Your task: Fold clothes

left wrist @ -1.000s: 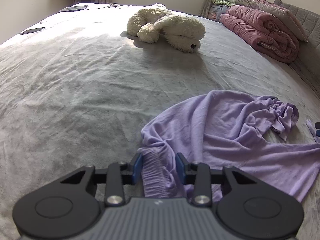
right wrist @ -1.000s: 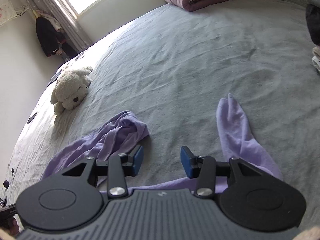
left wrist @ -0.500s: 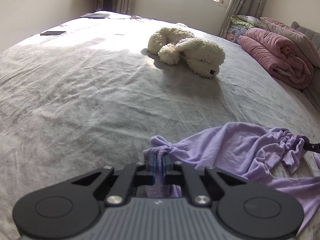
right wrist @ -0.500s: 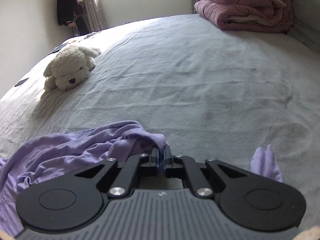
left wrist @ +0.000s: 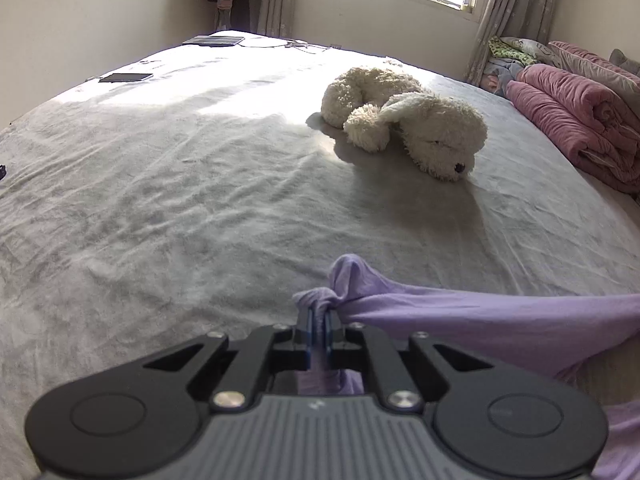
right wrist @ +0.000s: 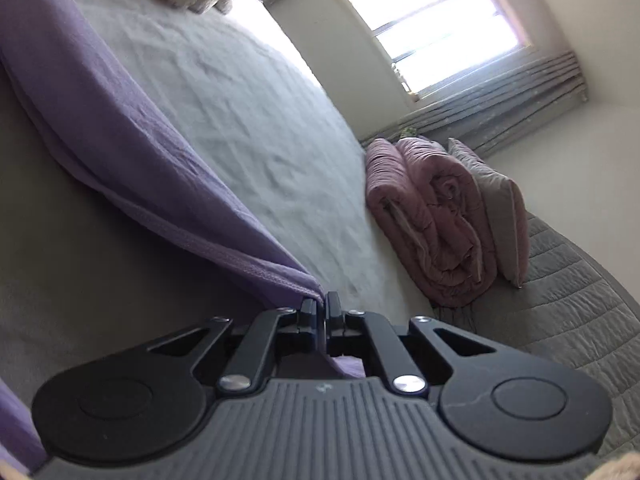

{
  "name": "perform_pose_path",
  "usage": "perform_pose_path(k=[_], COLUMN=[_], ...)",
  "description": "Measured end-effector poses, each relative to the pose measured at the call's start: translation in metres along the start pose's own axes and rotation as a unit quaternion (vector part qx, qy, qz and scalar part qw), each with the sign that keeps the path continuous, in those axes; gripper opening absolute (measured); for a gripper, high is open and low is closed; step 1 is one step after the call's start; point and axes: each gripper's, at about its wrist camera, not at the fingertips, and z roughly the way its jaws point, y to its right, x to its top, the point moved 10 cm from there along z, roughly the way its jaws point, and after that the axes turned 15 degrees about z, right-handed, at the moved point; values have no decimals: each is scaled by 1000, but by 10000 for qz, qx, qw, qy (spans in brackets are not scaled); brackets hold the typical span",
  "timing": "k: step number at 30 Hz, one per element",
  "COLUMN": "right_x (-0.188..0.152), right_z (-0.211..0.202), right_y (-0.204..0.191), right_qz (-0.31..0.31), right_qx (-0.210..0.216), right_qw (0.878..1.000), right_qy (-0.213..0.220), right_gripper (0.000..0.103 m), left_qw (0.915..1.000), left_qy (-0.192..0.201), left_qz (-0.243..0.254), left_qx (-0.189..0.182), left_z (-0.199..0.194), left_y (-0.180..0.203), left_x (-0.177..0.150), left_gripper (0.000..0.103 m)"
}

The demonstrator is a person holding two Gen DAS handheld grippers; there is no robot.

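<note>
From my seat I read the purple garment as thin, matt knit cloth, soft and smooth, with a stitched hem along its edge. My left gripper and right gripper look like matt black plastic — ribbed grey housing behind, shiny metal screw heads on the linkages. The grey bedspread is a finely wrinkled, dull fabric. The plush dog is shaggy cream fleece; the pink quilt — crinkled, padded cloth.
</note>
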Motion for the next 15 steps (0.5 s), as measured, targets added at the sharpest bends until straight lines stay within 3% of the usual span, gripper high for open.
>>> perform_pose_path(k=[3,6,7,9,10,11,15], right_x=[-10,-3,-1,-1,-2,-2,-6], right_z=[-8,-15,-17,-12,-9,-6,-2], right_y=[-15,-4,0,12,20,27,65], right_qz=[-508,-127,10,460,741,1022,2466], right_qx=[432,870,1015,1240,1363,1484,1819], right_qw=[9977,9960,9946,9903,9864,9815,9471], right_qy=[-76,-182,-218,-430,-540,-650,-956], right_gripper=[3,3,8,22,37,45,48], left_qw=[9999,9998,9998,9998,9998,9998,9982], left_qy=[24,48,38,-2,-24,-37,-67], left_qz=[-102,-203,-204,-178,-168,-180,-535], left_qx=[-9,-18,-21,-48,-82,-121,-264], left_z=[-2,-4,-3,-1,0,1,3], left_y=[-5,-9,-9,-6,-4,-4,-11], left_x=[1,2,2,2,3,4,6], left_gripper=[6,6,6,6,6,7,19])
